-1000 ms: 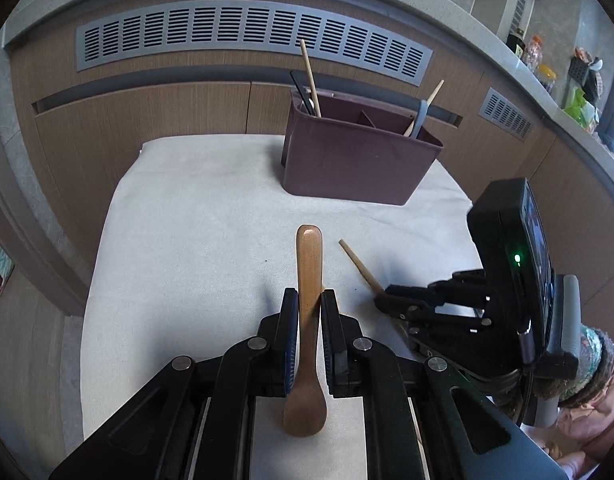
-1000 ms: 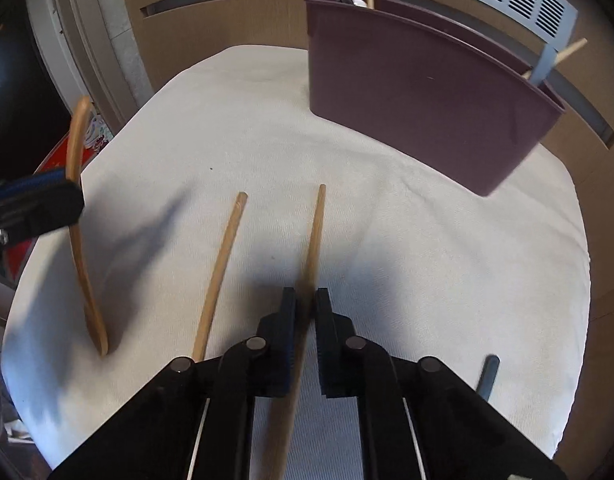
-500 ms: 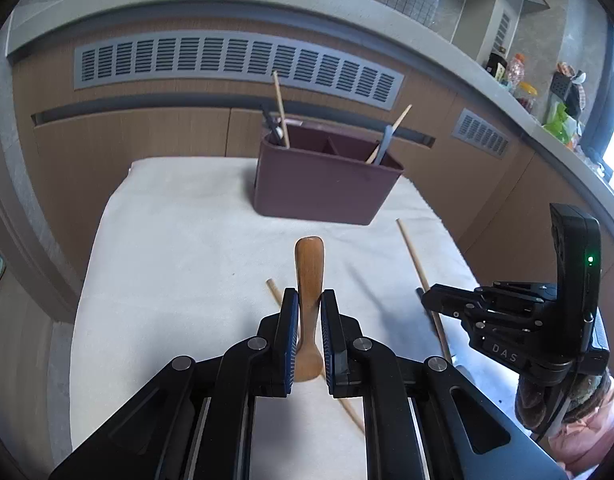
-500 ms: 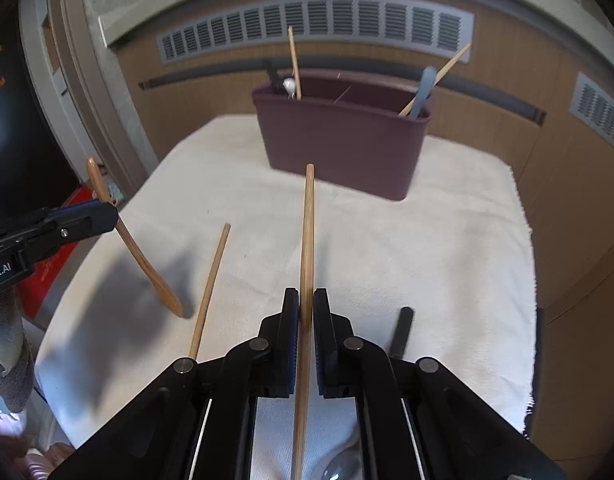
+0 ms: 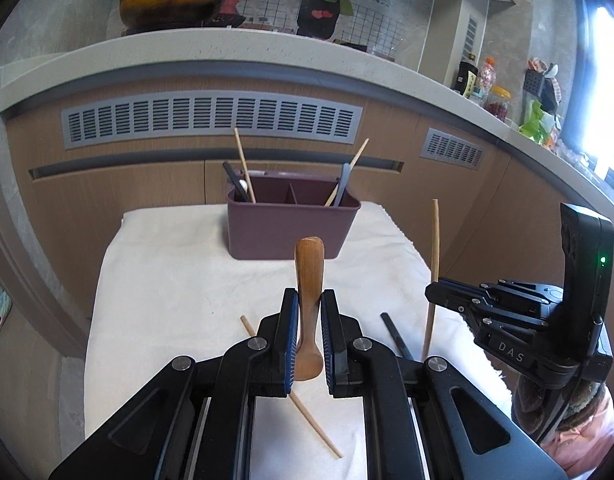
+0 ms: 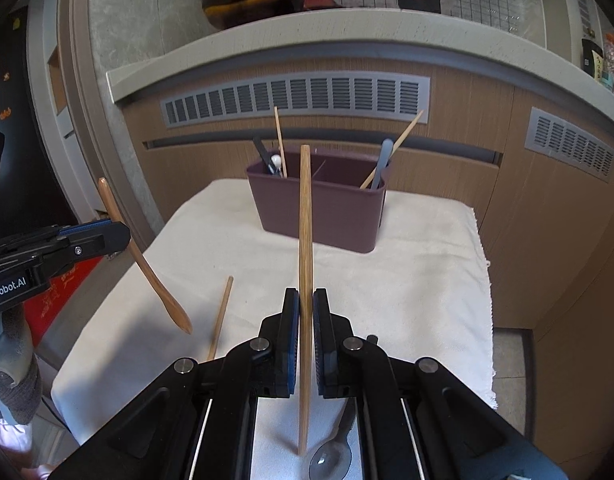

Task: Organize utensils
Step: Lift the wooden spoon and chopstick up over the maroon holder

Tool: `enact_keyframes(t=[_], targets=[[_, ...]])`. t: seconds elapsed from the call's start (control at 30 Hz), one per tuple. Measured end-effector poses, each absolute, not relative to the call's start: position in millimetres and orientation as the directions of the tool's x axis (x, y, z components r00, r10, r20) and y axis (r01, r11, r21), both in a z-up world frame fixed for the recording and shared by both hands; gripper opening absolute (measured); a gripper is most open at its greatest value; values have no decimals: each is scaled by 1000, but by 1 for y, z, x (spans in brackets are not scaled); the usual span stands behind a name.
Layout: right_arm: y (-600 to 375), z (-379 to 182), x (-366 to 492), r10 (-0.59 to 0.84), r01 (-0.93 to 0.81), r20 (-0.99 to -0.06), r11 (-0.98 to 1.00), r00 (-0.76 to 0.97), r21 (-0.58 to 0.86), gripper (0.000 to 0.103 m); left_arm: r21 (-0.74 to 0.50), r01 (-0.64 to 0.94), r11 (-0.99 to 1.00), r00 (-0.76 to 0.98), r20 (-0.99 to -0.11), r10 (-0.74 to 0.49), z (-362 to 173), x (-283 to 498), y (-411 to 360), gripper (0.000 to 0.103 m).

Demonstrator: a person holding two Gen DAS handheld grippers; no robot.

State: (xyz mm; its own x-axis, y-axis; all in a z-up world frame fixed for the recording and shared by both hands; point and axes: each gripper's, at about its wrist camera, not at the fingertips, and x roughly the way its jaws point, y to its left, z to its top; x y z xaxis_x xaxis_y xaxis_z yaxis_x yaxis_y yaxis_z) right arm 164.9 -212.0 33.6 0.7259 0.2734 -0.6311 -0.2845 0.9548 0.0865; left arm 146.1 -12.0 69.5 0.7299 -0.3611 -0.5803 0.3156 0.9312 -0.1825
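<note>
My left gripper [image 5: 307,312] is shut on a wooden spoon [image 5: 309,276], held above the white cloth [image 5: 167,280], handle end forward. It also shows in the right wrist view [image 6: 119,236] with the spoon [image 6: 147,268] hanging bowl down. My right gripper [image 6: 305,308] is shut on a wooden chopstick [image 6: 305,220], held upright; the gripper also shows in the left wrist view [image 5: 435,292] with the chopstick [image 5: 435,240]. A maroon divided utensil holder [image 5: 291,228] stands at the cloth's far end [image 6: 323,208] with chopsticks and utensils in it.
A second chopstick [image 5: 307,420] lies on the cloth under my left gripper, also in the right wrist view [image 6: 221,316]. A dark-handled metal spoon [image 6: 331,456] lies under my right gripper; its handle shows in the left wrist view [image 5: 395,336]. Wooden cabinets stand behind.
Both grippers have risen off the cloth with their utensils and pulled back from the holder. The spoon and chopstick now hang in the air.
</note>
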Motion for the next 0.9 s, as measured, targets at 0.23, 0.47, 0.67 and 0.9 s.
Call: enact_keyframes(t=[0.23,0.47,0.67,0.9], targets=[[-214,71,157,271,-284,-544,957,794,62,6,-161,337,927,762,-532,-370,102,149,-23,12],[-218,144,167,217,-242,-387,970,896,-16,6,-88,340,936,836,-428,-344,165,173,-34,12],[-224,200,191,180,-200,-272,979,945,-45,6,-65,332,941,878,-343,-334,208,209,-40,12],[-225,222,230,173,-186,-219,982,960,-36,6,-93,342,935,881,-313,-354,219,263,-39,12]])
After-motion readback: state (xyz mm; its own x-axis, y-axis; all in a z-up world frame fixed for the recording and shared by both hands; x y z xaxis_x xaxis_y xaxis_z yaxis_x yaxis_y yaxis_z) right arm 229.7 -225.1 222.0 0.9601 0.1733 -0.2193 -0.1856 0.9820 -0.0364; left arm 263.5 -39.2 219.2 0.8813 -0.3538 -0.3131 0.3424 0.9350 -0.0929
